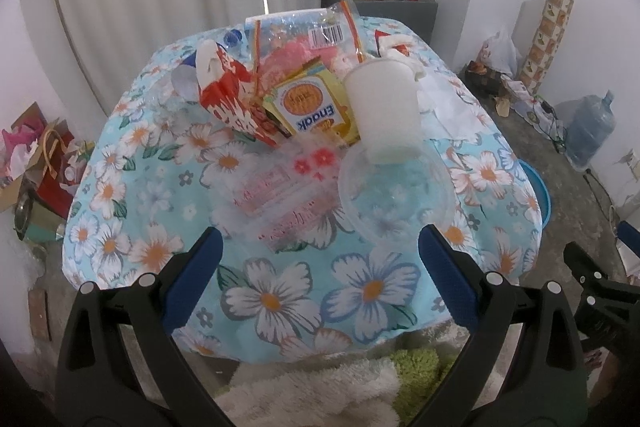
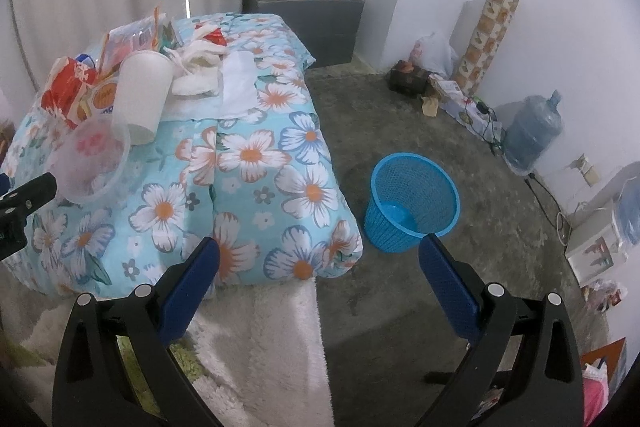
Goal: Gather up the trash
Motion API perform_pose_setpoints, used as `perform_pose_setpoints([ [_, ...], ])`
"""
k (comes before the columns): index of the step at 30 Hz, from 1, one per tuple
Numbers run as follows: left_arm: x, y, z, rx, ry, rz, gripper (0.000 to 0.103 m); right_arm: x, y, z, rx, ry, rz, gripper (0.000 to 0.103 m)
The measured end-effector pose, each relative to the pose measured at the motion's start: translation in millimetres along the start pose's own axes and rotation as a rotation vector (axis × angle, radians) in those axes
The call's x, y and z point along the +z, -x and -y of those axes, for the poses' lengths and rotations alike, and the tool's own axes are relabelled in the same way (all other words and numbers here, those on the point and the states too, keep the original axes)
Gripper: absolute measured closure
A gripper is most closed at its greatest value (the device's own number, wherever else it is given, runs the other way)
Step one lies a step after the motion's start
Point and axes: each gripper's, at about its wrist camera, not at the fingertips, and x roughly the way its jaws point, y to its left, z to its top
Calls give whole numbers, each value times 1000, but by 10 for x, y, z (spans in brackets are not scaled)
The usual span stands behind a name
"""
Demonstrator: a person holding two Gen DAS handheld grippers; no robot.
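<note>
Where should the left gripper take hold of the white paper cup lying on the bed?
Probably across the white cup's side wall, coming from above. It lies tipped on its side beside the clear bowl, so the round wall is exposed; the open left gripper could straddle it.

One legible text: the word "Enaak", in blue letters, seen upside down on the white panel of a yellow sachet lying in the trash pile on the flowered cover. The orange round emblem above it carries lettering too small to read. A barcode label sits on a clear plastic bag; its digits are illegible. Red-and-white packet: print unreadable.
</note>
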Motion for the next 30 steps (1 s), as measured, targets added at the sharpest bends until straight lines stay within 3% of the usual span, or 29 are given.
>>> perform_pose_setpoints([
  [11,99,-130,-152,-23,1,-62,9,204,-29,19,50,-33,40,6],
  [30,212,-198,-438,-74,28,-29,9,362,-88,-149,187,-81,73,6],
])
